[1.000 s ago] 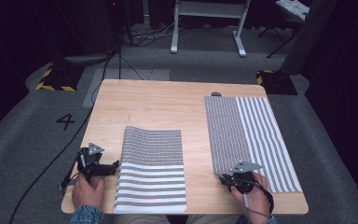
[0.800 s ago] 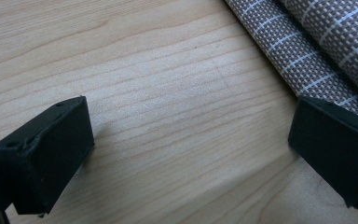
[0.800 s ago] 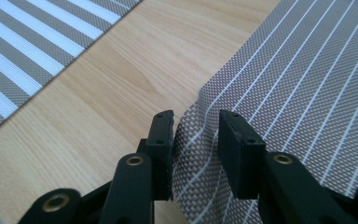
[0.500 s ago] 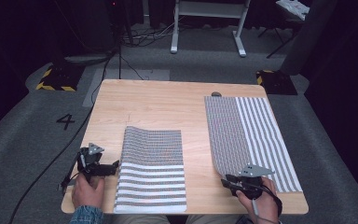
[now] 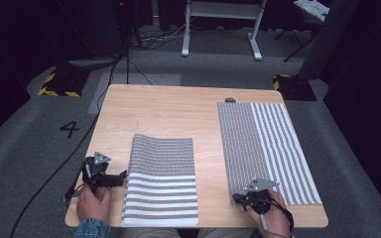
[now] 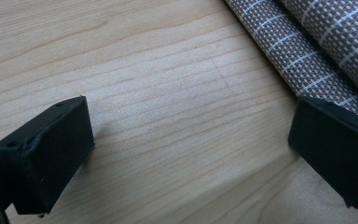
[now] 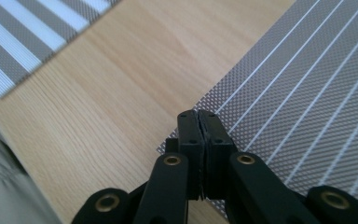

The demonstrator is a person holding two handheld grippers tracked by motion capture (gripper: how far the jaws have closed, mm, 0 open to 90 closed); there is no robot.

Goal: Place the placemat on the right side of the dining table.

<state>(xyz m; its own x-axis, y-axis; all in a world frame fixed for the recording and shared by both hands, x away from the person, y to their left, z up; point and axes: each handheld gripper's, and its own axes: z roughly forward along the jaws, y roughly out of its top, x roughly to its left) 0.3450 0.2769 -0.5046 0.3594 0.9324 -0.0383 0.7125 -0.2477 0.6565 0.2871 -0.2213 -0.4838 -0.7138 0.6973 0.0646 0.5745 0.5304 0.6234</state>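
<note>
left tool (image 5: 121, 177) jaws spread wide; right tool (image 5: 236, 199) jaws pressed together, both held low.

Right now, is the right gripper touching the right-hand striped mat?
Touching. In the right gripper view, the right gripper has its jaws closed together over the near corner of the right striped mat, pinching the mat's edge.

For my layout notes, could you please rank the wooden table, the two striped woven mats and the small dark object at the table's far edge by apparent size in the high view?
1. Light wooden table.
2. Right striped woven mat.
3. Left striped woven mat, nearer the camera yet looking smaller.
4. Small dark object.
</note>
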